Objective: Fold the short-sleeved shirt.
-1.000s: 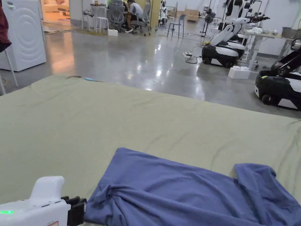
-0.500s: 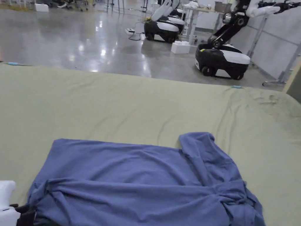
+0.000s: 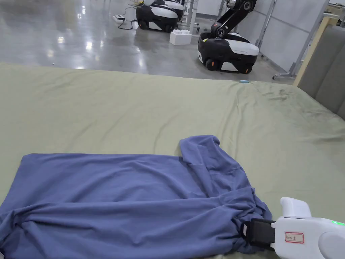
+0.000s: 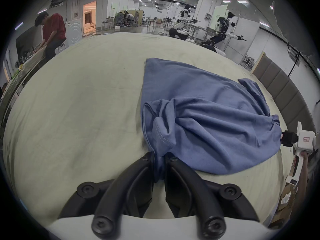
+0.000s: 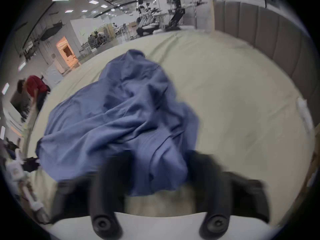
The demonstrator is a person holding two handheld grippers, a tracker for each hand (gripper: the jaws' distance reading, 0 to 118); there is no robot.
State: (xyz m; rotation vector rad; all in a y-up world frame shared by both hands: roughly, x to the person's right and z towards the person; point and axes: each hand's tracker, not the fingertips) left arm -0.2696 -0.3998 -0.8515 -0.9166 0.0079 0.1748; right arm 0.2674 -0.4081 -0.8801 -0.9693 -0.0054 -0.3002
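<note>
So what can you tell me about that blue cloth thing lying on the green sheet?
It is a blue short-sleeved shirt of soft knit fabric, lying crumpled on the pale green bedsheet. Its far half lies fairly flat; the near edge is bunched into folds, and one sleeve flops up at the right. The left gripper pinches one end; the right gripper, jaws apart, straddles the other.

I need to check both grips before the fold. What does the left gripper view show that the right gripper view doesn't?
Left gripper view: the left gripper sharp, its jaws shut on a bunched edge of the shirt, with the right gripper at the shirt's far end. Right gripper view: the right gripper, blurred, its jaws apart with cloth between, and a padded headboard. Both: the blue shirt on the green sheet.
</note>
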